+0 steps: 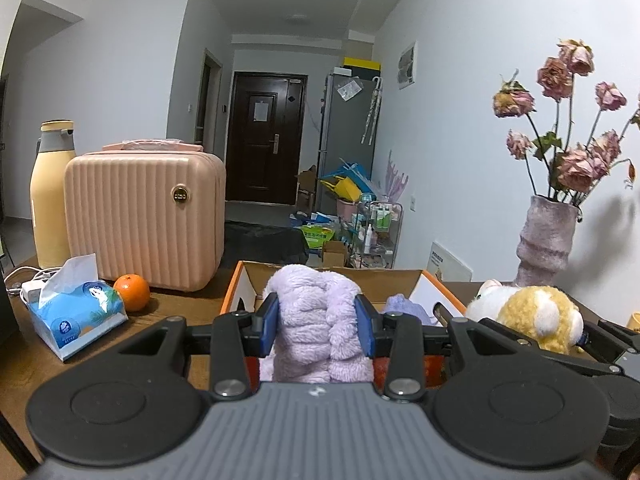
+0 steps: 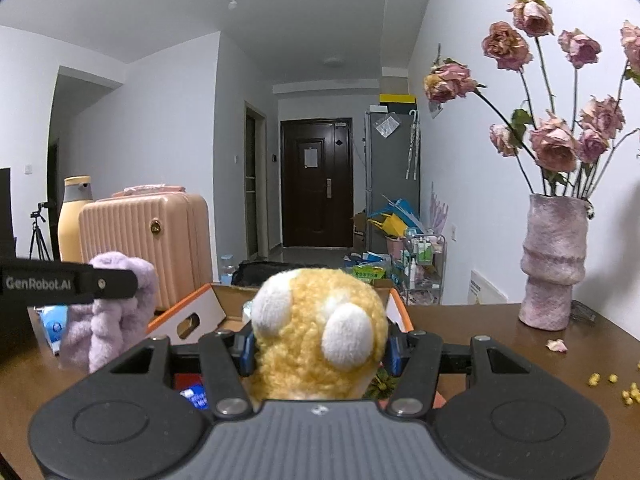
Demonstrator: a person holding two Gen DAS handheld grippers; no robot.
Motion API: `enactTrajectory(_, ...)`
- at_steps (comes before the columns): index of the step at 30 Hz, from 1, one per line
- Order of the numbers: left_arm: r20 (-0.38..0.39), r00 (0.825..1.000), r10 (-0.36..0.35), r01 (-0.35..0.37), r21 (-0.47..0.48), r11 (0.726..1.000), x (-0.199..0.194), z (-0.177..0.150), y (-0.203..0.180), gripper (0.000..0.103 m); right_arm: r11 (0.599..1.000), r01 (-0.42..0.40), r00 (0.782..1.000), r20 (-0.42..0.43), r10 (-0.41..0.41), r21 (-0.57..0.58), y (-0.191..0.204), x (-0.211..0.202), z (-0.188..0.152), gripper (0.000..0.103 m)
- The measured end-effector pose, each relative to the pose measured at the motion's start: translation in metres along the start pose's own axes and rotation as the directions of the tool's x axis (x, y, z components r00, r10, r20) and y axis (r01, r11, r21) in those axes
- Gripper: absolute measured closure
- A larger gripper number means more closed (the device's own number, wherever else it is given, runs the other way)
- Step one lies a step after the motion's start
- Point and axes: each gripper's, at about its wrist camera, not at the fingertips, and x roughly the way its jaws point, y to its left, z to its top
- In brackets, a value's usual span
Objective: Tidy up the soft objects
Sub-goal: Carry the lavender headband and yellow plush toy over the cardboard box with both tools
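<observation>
Left wrist view: the left gripper (image 1: 318, 322) has its blue pads (image 1: 269, 322) pinching a lilac plush (image 1: 316, 320), which bulges up between the fingers and hangs down behind them; just beyond the fingertips sits an open box (image 1: 434, 286) with orange edges, a second lilac soft thing (image 1: 402, 306) inside it, right of the right pad; further right, the right gripper's fingers clamp a yellow plush (image 1: 540, 316), with a white plush (image 1: 486, 300) just behind it; left of the fingers lie a tissue pack (image 1: 76, 316) and an orange (image 1: 132, 292), and beyond them a pink case (image 1: 144, 216) and a bottle (image 1: 50, 196); far right stands a vase (image 1: 546, 240) of dried roses.

Right wrist view: the right gripper (image 2: 318, 350) squeezes the yellow plush (image 2: 316, 340) between its pads, white patches facing the camera; the box (image 2: 188, 312) lies just past the fingertips; to the left, the other gripper's finger (image 2: 72, 282) presses the lilac plush (image 2: 108, 312); the vase (image 2: 554, 260) stands well right on the table (image 2: 480, 328), petals scattered near it.
</observation>
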Motion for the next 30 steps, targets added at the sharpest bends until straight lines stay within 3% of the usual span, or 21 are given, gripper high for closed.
enactTrajectory(15, 0.034, 0.999, 0.006, -0.004, -0.034, 0.999, 0.045, 0.023, -0.001, 0.063, 1.0, -0.009, 1.0, 0.026, 0.008, 0.023, -0.003, 0.047, 0.021, 0.048)
enactTrajectory(30, 0.043, 0.999, 0.029, -0.027, -0.028, 0.999, 0.082, 0.033, 0.004, 0.063, 0.999, -0.02, 1.0, 0.013, 0.021, -0.044, -0.003, 0.089, 0.035, 0.048)
